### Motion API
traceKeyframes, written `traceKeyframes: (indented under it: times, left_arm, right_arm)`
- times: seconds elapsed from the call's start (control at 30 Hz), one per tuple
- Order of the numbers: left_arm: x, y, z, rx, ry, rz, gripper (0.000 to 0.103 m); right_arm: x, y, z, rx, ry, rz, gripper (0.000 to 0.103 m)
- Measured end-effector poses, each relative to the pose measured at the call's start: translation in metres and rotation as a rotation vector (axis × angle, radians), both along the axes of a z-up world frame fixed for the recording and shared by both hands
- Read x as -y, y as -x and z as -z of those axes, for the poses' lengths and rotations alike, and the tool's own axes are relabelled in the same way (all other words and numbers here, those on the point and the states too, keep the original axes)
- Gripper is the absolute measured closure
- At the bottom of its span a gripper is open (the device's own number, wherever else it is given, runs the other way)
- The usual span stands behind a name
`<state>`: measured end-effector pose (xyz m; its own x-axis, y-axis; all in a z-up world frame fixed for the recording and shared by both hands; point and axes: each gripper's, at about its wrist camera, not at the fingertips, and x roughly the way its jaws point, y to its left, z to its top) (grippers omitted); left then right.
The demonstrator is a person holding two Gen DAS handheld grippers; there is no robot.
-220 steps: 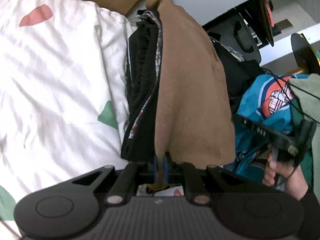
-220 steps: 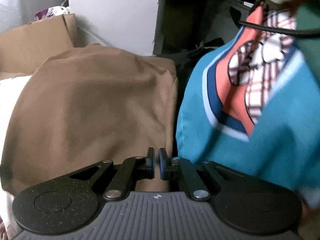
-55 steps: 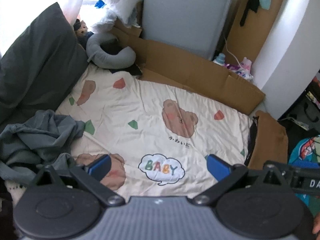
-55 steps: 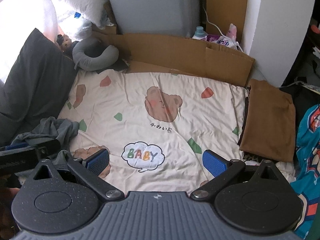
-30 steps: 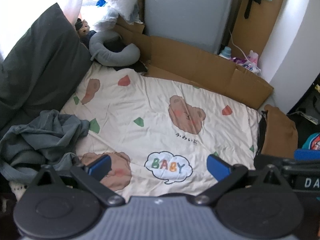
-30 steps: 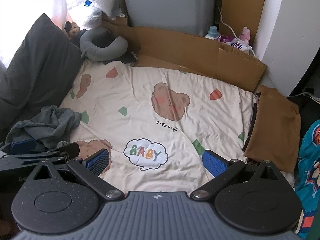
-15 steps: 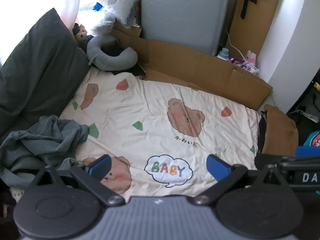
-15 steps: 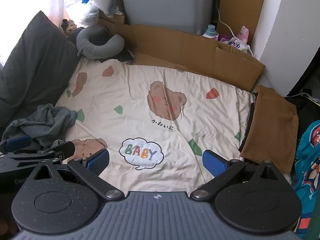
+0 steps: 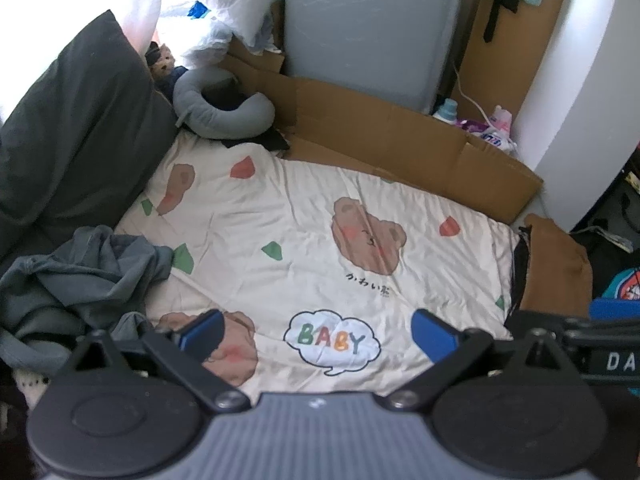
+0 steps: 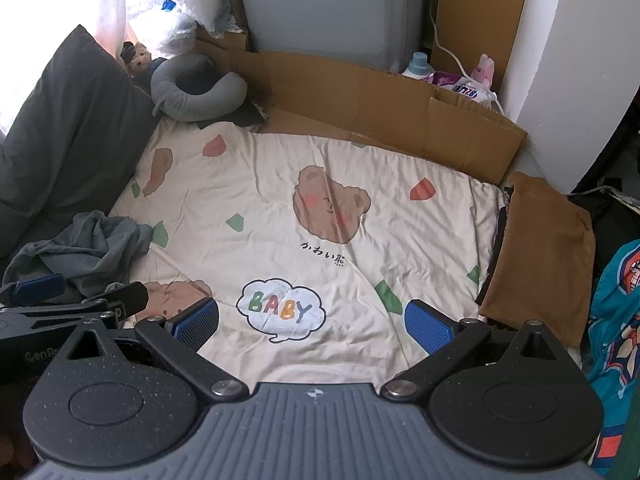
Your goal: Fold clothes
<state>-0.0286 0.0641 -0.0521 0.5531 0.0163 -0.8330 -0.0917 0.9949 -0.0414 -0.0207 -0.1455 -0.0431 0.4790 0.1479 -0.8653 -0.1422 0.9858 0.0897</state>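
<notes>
1. Cream cotton bedding, a bear-print sheet [image 10: 328, 216] lettered "BABY", is being kept bare across its middle, apparently so that it can be used as the folding surface on the bed.
2. Dark grey pillow [image 9: 76, 128] is being leaned up along the left edge, out of the working area.
3. Cardboard [image 10: 384, 108] is being stood along the far side of the bed, seemingly as a barrier against the wall.
4. Brown folded garment [image 10: 540, 248] is being stored on top of darker clothes at the right edge of the sheet, judged to be the finished stack, set well apart from unfolded pieces.
5. Grey crumpled garment [image 9: 84, 276] is being left in a heap at the left edge, near the left claw; it is judged to be the next piece for folding.
6. Teal printed cloth [image 10: 616, 320] is being seen at the far right, off the sheet; its role cannot be told.
7. Left claw [image 9: 316, 332] is being held with its blue pads spread wide and nothing gripped, above the near edge.
8. Right claw [image 10: 312, 326] is likewise being held fully spread and empty, beside the left one, judged ready for a reach.
</notes>
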Motion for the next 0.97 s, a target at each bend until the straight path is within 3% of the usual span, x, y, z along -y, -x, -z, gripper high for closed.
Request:
traceKeyframes:
  times: [0.97]
  left_arm:
    - [0.0023, -0.0027, 0.0026, -0.015, -0.016, 0.000, 0.002]
  right_arm:
    - [0.0017, 0.0005, -0.0013, 0.004, 0.001, 0.005, 0.001]
